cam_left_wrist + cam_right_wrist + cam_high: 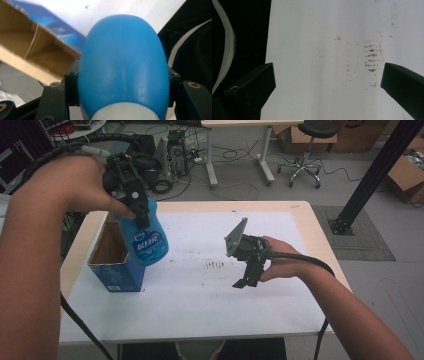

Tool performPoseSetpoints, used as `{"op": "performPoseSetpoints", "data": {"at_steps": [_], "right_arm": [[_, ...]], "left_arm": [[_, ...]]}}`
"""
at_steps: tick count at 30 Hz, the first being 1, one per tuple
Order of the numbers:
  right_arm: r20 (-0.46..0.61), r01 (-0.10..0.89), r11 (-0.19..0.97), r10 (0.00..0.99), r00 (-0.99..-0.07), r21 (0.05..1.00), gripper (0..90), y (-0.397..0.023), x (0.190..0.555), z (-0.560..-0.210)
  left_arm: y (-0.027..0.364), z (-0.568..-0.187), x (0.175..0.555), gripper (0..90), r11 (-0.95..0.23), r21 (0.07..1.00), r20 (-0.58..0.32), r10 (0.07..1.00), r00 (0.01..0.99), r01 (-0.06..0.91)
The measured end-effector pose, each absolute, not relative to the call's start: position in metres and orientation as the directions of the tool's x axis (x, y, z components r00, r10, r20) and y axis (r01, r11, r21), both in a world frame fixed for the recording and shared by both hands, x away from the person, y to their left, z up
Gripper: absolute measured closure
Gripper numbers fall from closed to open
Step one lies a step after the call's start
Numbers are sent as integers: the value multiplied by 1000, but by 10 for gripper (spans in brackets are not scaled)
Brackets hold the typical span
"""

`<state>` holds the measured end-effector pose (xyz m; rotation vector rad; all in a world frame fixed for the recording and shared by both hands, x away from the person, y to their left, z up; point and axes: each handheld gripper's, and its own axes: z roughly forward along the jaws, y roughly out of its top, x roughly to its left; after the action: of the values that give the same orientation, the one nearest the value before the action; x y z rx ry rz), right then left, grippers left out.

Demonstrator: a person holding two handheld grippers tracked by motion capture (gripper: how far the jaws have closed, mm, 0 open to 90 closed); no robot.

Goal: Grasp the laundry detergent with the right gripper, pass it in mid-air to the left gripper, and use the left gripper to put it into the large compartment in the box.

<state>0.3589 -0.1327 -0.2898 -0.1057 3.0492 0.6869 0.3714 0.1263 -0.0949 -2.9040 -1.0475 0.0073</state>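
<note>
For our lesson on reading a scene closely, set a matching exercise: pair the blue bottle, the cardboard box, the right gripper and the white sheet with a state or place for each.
Column one:
1. blue bottle
2. cardboard box
3. right gripper
4. white sheet

Column two:
A. jaws wide apart, nothing between them
B. clamped in the left gripper, off the table
C. covers the tabletop, with brown smudges
D. stands open-topped at the table's left

Pairs: 1-B, 2-D, 3-A, 4-C
</note>
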Motion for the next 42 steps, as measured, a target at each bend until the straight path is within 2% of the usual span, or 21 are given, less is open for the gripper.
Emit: {"op": "performPoseSetpoints", "data": {"at_steps": [6,16,27,42], "right_arm": [[-41,-86,908,-76,-996,410,0,-136,358,-285],[-40,-105,914,-97,-994,391,0,-134,357,-285],[-40,-117,914,-111,-993,387,0,-130,358,-284],[-31,-110,914,-106,-994,390,0,-129,362,-287]], "left_arm": [[140,-79,379,384,-596,-66,31,800,599,800],[161,-67,387,384,-392,-62,26,919,394,918],[190,-74,399,384,-212,-46,44,976,214,976],[220,-108,419,384,-100,-51,77,992,104,994]]}}
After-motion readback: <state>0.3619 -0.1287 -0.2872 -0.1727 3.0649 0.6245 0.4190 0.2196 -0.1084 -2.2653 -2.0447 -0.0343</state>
